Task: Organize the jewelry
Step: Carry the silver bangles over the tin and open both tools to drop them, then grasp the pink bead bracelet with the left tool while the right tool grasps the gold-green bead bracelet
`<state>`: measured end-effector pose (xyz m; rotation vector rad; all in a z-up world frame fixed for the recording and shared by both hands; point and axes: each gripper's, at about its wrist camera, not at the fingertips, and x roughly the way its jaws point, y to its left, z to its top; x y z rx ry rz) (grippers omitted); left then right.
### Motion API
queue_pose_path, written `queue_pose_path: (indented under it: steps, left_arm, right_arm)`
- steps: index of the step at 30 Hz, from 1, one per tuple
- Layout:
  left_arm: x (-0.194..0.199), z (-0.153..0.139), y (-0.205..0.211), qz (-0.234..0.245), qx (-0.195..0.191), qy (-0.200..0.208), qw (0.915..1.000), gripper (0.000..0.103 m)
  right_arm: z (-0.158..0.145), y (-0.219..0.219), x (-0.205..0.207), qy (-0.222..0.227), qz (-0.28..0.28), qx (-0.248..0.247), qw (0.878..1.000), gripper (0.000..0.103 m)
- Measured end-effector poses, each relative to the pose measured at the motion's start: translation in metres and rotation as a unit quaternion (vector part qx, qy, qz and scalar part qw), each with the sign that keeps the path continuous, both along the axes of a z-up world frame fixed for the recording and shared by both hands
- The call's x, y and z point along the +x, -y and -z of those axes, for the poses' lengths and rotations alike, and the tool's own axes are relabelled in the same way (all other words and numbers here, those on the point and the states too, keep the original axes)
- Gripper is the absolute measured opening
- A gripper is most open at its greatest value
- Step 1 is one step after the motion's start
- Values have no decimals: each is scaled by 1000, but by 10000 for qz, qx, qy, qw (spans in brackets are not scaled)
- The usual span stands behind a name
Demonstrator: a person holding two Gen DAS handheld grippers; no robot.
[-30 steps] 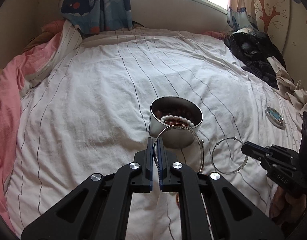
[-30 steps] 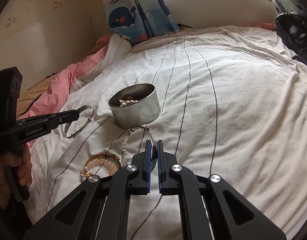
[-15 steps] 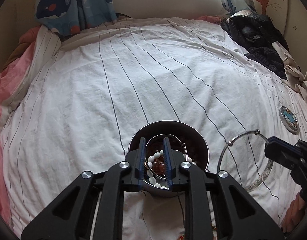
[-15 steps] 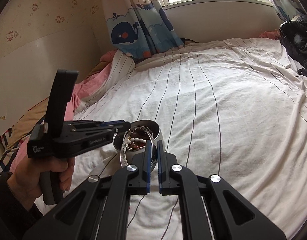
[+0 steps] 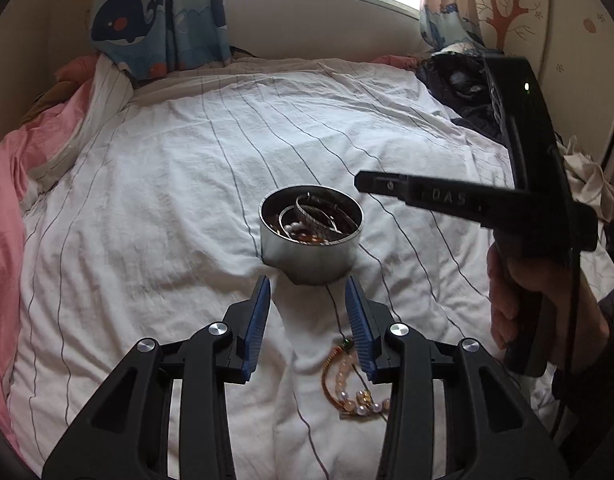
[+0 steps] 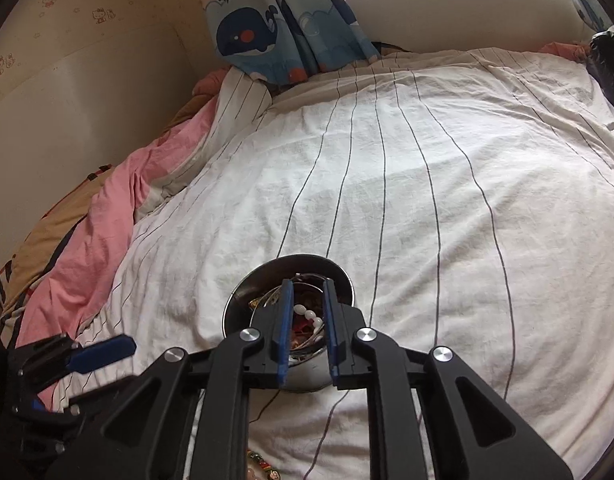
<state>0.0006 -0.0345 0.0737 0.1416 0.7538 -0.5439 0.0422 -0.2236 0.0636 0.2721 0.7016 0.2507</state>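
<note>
Jewelry: silver bangles (image 5: 313,216), white pearls (image 6: 307,314) and dark red beads sit in the round metal tin (image 5: 311,258) mid-bed; one beaded bracelet (image 5: 347,384) is left out on the striped sheet (image 5: 167,208), just in front of the tin.
Left hand-held gripper (image 5: 309,312): we see the jaws spread wide, nothing between them, low over the sheet just short of the tin's near wall, with the loose bracelet right under its right finger.
Right hand-held gripper (image 6: 308,322): above the tin mouth, jaws parted a little, nothing clamped that we can tell; pearls show through the gap.
Step in hand, our read: drop into the tin looks done; next is the loose bracelet.
How to do it well: we'd lift the right one straight up so no strand snags, then come down on the bracelet across one side of its loop, not on a single bead.
Grip: we'd pinch the cord between beads, since round beads likely roll off flat pads.
Risk: soft bedding gives, so pushing hard may bury the bracelet or tip the tin.
Release: over the tin centre, low.
</note>
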Motion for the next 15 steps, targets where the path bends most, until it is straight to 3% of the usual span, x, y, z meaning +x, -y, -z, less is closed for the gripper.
queue_pose_path:
  steps: [4, 7, 15]
  left_arm:
    - [-13, 17, 11, 212, 181, -233, 9993, 37]
    - [-11, 23, 6, 86, 17, -419, 9991, 37]
    - [-6, 28, -20, -476, -438, -627, 9959, 37]
  right_arm:
    - [-1, 9, -50, -139, -152, -120, 9997, 19]
    - [18, -1, -76, -446, -499, -236, 9975, 19]
    - [52, -40, -81, -794, -852, -719, 9906, 19]
